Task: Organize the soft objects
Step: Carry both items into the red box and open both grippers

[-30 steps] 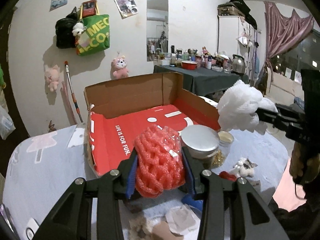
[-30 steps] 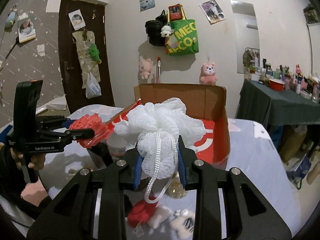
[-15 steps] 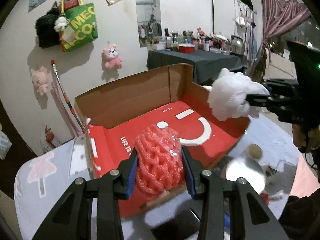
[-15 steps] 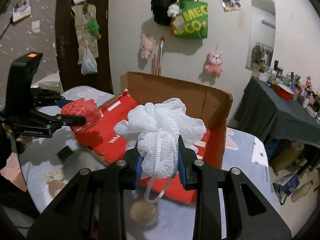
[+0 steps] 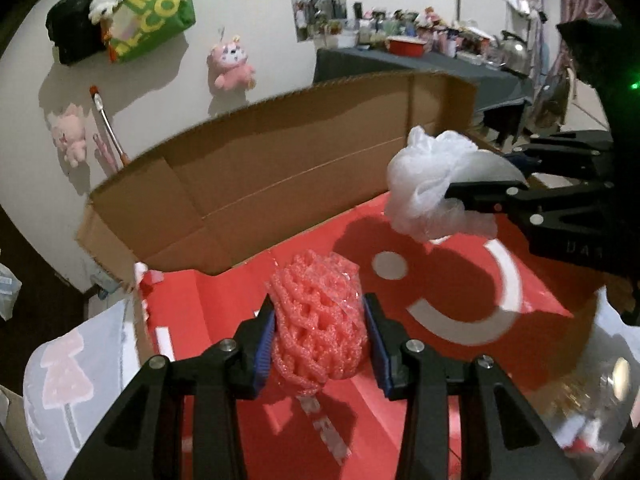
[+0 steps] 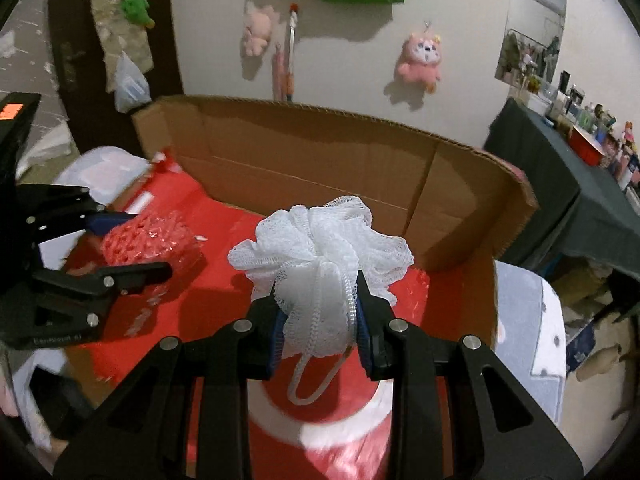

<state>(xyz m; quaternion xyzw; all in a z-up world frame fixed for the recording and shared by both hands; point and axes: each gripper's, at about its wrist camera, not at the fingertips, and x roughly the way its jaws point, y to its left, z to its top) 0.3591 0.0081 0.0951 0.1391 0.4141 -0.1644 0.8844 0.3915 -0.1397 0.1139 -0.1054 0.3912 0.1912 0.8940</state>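
The left gripper (image 5: 318, 330) is closed on a pink foam net (image 5: 318, 322), and the right gripper (image 6: 318, 322) is closed on a white mesh bath pouf (image 6: 320, 256); both items are held above the red floor of an open cardboard box (image 5: 248, 184), clear of its walls. The step in hand is judged to be placement in the box. For a sound result, each item should be lowered near the floor before the jaws are parted, and the two should be set apart, pink to the left and white to the right, so that neither rolls onto the other. The pouf's cord loop (image 6: 310, 380) should be kept free of the fingers on release. That loop is shown only in the right wrist view. A pale printed smile (image 5: 480, 304) on the box floor is shown complete only in the left wrist view, together with a far table (image 5: 420, 64) loaded with small articles.
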